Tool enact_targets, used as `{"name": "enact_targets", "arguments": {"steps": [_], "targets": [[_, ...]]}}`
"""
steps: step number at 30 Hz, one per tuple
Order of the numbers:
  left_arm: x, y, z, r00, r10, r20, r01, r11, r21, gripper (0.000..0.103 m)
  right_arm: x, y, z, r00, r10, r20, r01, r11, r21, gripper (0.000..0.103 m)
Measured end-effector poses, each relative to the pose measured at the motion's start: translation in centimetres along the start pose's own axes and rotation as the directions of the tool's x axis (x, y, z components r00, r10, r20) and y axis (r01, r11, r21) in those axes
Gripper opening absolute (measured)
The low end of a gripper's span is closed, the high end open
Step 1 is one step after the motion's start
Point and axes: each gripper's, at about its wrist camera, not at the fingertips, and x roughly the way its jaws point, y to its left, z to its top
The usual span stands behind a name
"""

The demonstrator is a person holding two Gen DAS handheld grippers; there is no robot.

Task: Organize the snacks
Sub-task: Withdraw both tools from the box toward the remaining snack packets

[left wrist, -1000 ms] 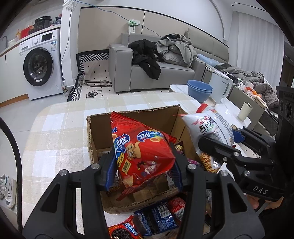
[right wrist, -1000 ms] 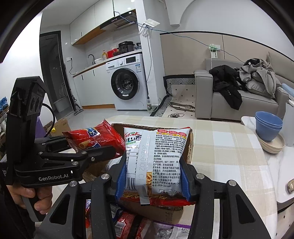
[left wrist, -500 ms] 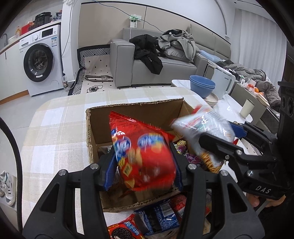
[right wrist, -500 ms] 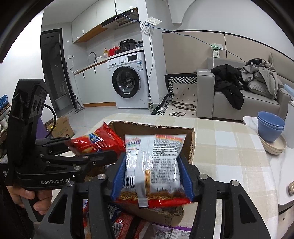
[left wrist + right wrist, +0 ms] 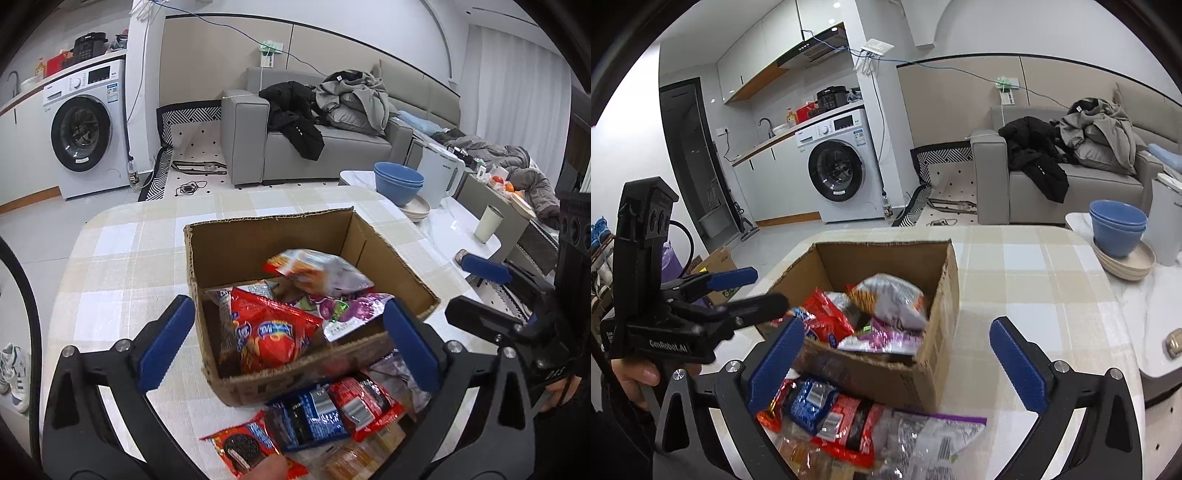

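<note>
Both the left gripper (image 5: 288, 343) and right gripper (image 5: 897, 358) hover wide open and empty above the cardboard box (image 5: 391, 266) of snack bags; "GenRobot.AI" marks the left.

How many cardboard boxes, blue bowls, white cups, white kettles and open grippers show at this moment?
cardboard box: 1
blue bowls: 2, stacked
white cup: 1
white kettle: 1
open grippers: 2, the left gripper and the right gripper
Total: 7
</note>
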Motion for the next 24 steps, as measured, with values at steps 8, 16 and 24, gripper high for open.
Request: {"name": "enact_targets", "arguments": {"steps": [8, 16, 24], "targets": [[-2.5, -0.1, -2.7, 1.000, 0.017, 0.005, -0.017, 1.000, -0.012, 0.102, -2.4, -0.4, -2.6, 0.997, -0.065, -0.036, 0.066, 0.998, 0.020, 0.103], [-3.6, 1.3, -6.0, 0.999, 0.052, -0.016, -0.052, 0.998, -0.041, 0.102, -3.4, -0.5, -4.7, 0.995, -0.090, -0.047, 0.091, 0.995, 0.037, 0.103], [-3.4, 2.5, -8.6, 0.994, 0.088, -0.059, -0.092, 0.994, -0.064, 0.102, -3.0, -0.9, -5.8, 0.989, -0.113, -0.092, 0.117, 0.992, 0.041, 0.103]]}}
